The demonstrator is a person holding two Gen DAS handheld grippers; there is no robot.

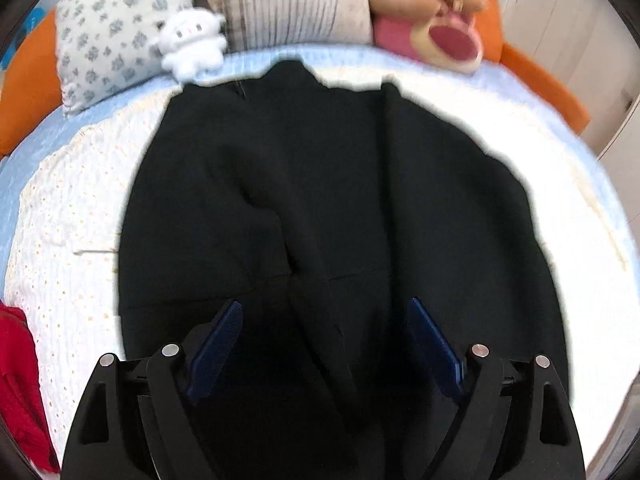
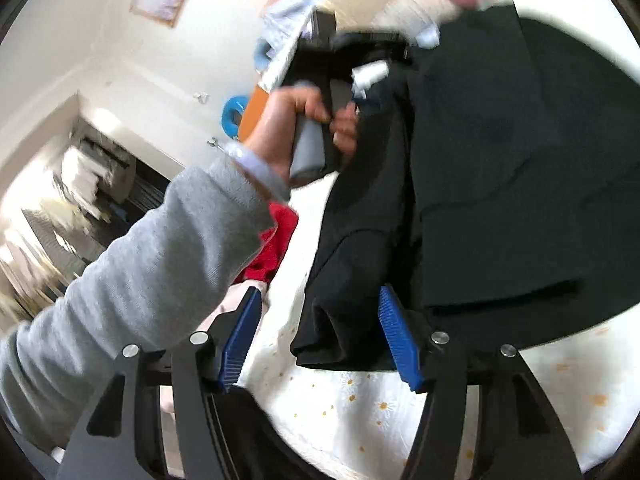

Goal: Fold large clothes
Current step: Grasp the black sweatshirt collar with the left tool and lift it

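Through my left wrist camera, my left hand-held gripper (image 1: 326,344) hangs over the near end of the black garment (image 1: 320,184), its blue pads (image 1: 218,346) standing wide apart with nothing pinched between them. The garment lies on the white bed cover (image 1: 68,248), its long axis running straight away from me toward the pillows (image 1: 116,28). A red cloth (image 1: 18,380) sits at the cover's left edge.

Through my right wrist camera, my right hand-held gripper (image 2: 320,336) has its pads parted too; a rolled fold of the garment's near edge (image 2: 340,320) sits between them, but I judge it unclamped. My left hand (image 2: 296,128) in its grey sleeve (image 2: 152,280) reaches in farther up the same side. The right gripper looks nearer that edge, so I'd expect it to pinch first.
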